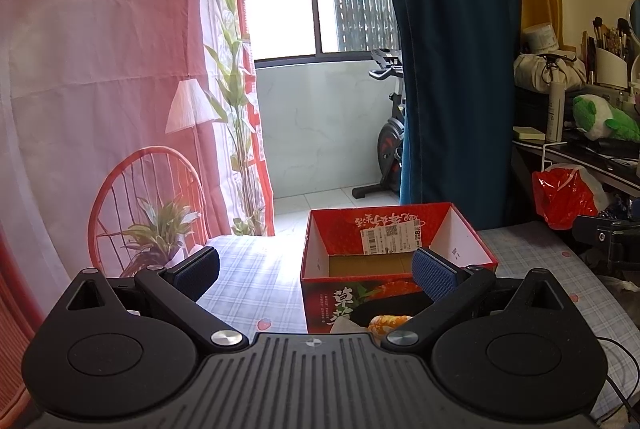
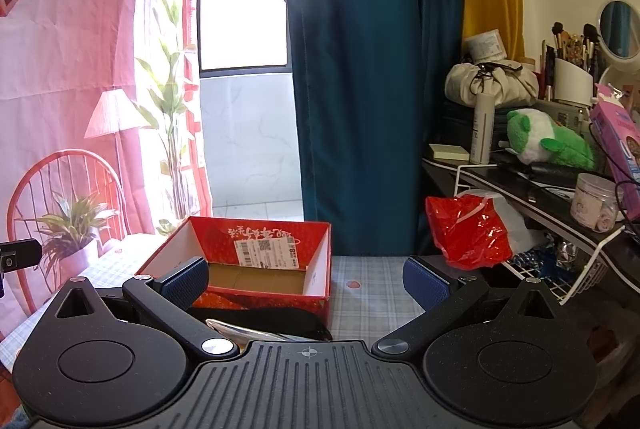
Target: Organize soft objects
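Counting one red cardboard box (image 1: 394,235), open-topped, on the plaid bedcover (image 1: 256,277); inside it only bare brown floor and a white label stuck on the far inner wall. Seen in front of that box, at its near wall: one dark, flat soft item (image 2: 276,319) on the bedcover, one orange-yellow soft thing (image 1: 388,323) half hidden behind the left gripper's body, and one silvery strip (image 2: 236,329), kind unclear. Right of the box, on the cluttered shelf: one green-and-white plush toy (image 2: 548,143), one clear jar (image 2: 596,203) with pale contents, one white cup of brushes (image 2: 572,75); below the shelf, one red plastic bag (image 2: 468,233). Left gripper (image 1: 316,269) spread wide, grasping nothing, hovering level with the box's near edge. Right gripper (image 2: 306,283) likewise released, holding nothing, just right of the box's near corner
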Tool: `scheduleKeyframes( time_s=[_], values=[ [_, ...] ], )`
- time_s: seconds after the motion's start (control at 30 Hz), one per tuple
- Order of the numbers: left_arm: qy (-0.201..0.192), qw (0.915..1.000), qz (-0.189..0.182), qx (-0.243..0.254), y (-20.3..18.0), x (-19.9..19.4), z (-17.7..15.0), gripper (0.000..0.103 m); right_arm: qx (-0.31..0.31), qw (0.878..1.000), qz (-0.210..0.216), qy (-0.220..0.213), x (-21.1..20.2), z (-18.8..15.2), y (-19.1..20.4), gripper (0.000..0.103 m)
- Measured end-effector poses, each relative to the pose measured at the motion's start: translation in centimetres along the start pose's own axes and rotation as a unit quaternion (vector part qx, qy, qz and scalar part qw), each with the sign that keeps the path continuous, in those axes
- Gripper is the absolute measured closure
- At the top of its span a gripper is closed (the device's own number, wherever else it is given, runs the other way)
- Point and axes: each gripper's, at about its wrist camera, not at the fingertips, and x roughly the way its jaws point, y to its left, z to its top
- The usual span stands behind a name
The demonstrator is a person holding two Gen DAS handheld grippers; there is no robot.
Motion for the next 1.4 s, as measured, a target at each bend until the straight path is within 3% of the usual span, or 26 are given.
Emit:
scheduleKeyframes(
  time_s=[0.4,0.57,0.7,0.93,1.1,1.27,1.33,1.4],
  values=[
    [-0.003,1.0,0.006,0.007,-0.2,-0.1,-0.1,0.0,0.005,1.0,0.002,-0.003,-0.1,-0.1,-0.1,0.0],
    [0.006,0.9999,-0.007,-0.007,0.4,0.9,-0.8,0.0,0.016,0.999,0.032,-0.015,-0.1,-0.9,-0.5,0.0],
    [0.014,0.9998,0.009,-0.007,0.9,2.0,-2.1,0.0,0.007,0.999,0.038,-0.015,0.5,-2.5,-0.7,0.0],
    [0.059,0.9979,-0.026,-0.006,1.1,5.2,-5.3,0.0,0.043,0.996,0.059,0.045,3.2,-6.3,-1.9,0.0],
    [0.096,0.9937,-0.058,0.005,0.5,7.9,-8.3,0.0,0.003,0.998,0.029,0.063,4.6,-9.5,-1.1,0.0],
    [0.13,0.988,-0.082,0.011,-0.2,9.9,-11.5,0.001,-0.026,0.994,0.025,0.103,6.2,-12.5,-0.4,0.001],
    [0.145,0.9851,-0.092,0.012,-0.5,10.5,-12.3,0.002,-0.029,0.991,0.031,0.123,6.8,-13.4,-0.2,0.006],
    [0.159,0.9818,-0.104,0.013,-0.7,10.8,-13.0,0.004,-0.032,0.988,0.036,0.144,7.4,-14.3,0.1,0.018]
  ],
)
